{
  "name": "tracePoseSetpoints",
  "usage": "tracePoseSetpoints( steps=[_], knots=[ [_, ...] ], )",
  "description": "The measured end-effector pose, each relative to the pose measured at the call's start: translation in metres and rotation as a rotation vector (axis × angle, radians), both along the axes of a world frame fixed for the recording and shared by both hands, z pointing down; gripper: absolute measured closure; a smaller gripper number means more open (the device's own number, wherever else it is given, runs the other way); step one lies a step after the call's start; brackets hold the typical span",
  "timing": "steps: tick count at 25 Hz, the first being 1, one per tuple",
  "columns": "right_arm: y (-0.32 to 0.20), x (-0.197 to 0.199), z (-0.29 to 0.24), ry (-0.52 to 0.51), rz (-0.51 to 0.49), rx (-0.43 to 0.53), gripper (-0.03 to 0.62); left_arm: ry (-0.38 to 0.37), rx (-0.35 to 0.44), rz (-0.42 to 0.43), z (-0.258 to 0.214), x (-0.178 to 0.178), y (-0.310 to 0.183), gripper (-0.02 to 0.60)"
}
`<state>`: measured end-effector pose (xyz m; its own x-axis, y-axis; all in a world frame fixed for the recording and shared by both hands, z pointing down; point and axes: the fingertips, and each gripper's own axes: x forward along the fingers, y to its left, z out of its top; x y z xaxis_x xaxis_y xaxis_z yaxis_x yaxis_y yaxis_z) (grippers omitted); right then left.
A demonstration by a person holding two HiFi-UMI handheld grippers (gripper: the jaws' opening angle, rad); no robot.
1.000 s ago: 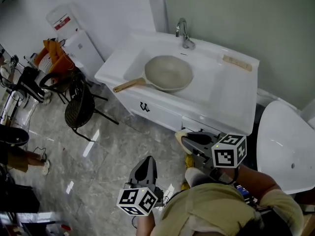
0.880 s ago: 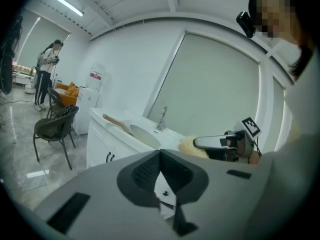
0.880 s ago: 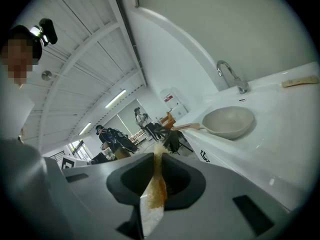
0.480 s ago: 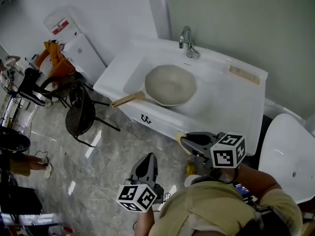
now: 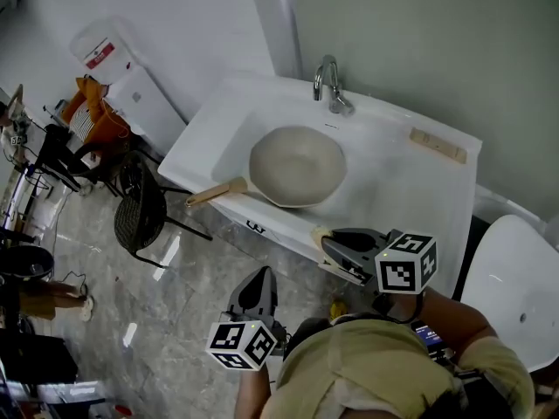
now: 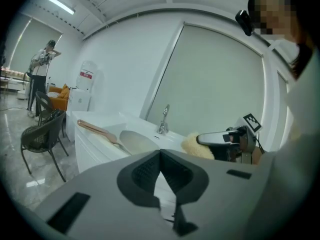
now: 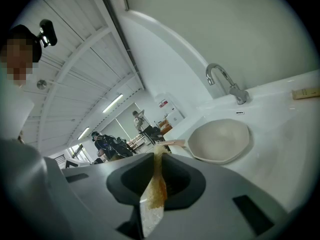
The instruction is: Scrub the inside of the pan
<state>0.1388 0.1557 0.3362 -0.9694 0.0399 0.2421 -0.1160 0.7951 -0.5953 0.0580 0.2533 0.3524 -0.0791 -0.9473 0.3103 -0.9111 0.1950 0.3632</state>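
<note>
A beige pan [image 5: 298,166] with a wooden handle [image 5: 213,191] lies in the white sink [image 5: 394,188], below the faucet [image 5: 327,82]. My right gripper [image 5: 324,239] is shut on a yellow sponge [image 5: 320,233] and hangs at the sink's front edge, short of the pan. In the right gripper view the sponge [image 7: 155,186] stands pinched edge-on between the jaws, with the pan [image 7: 220,140] ahead. My left gripper [image 5: 258,279] is lower, over the floor, shut and holding nothing. The left gripper view shows the pan [image 6: 136,141] and the sponge [image 6: 196,146] beyond its closed jaws.
A small wooden block [image 5: 437,145] lies on the sink's back right ledge. A black chair [image 5: 138,202] and a water dispenser [image 5: 118,70] stand to the left. A white rounded fixture [image 5: 517,285] is at the right. People stand far off in the room [image 7: 106,145].
The sink and pan have come nearer and lower in the head view. My right gripper with the sponge now reaches the sink's front edge. The left gripper stays low.
</note>
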Motion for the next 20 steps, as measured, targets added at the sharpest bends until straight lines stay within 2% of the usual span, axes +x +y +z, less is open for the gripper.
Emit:
tracePoseSetpoints(
  steps=[10, 16, 20],
  knots=[
    [-0.036, -0.007, 0.011, -0.001, 0.049, -0.04, 0.531, -0.047, -0.058, -0.004, 0.005, -0.025, -0.032, 0.532],
    [-0.053, -0.018, 0.019, 0.016, 0.096, -0.04, 0.531, -0.087, -0.096, 0.07, 0.016, -0.04, -0.058, 0.531],
    [-0.079, -0.035, 0.024, 0.03, 0.153, -0.033, 0.531, -0.096, -0.112, 0.119, 0.024, -0.063, -0.079, 0.531]
  ],
)
